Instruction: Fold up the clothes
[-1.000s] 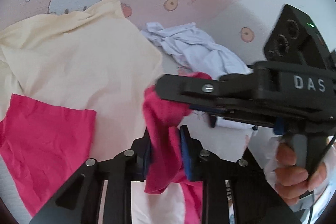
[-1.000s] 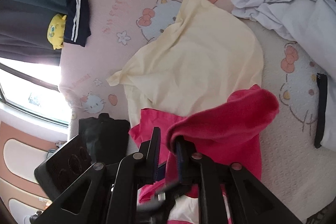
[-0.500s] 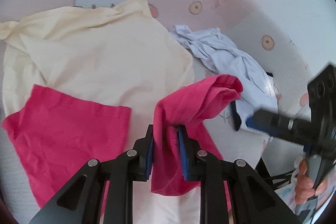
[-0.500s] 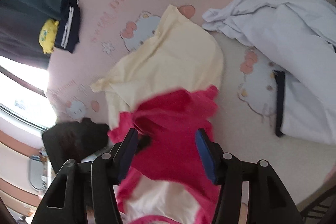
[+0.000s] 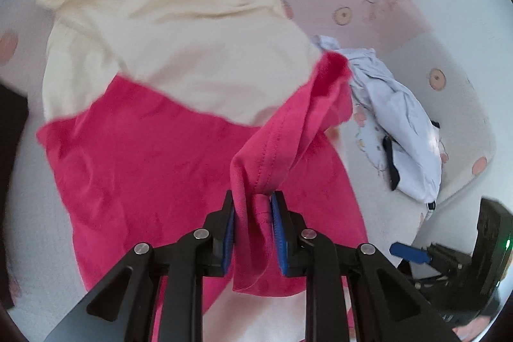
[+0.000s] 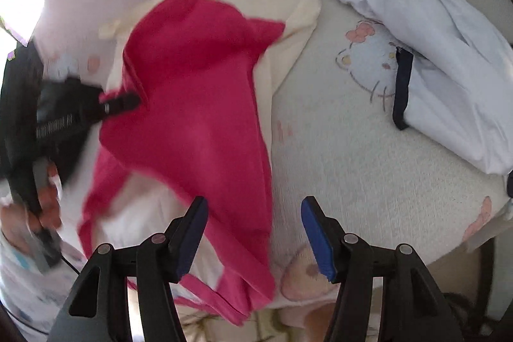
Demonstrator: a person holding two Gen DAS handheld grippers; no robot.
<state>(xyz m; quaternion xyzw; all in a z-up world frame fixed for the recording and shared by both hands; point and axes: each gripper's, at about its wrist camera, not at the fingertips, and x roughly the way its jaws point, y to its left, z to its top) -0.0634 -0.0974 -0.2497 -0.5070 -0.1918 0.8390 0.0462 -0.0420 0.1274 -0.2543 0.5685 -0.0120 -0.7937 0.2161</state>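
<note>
The pink garment (image 5: 154,156) is being folded over the cream garment (image 5: 198,53) on the bed (image 6: 368,165). Its hem is being pinched by the left gripper (image 5: 253,233); the right gripper (image 6: 253,233) is being opened, nothing between its fingers. Next, the held edge probably needs laying flat.

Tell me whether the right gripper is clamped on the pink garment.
No: the right gripper is opening, its pads clear of the pink garment.
</note>
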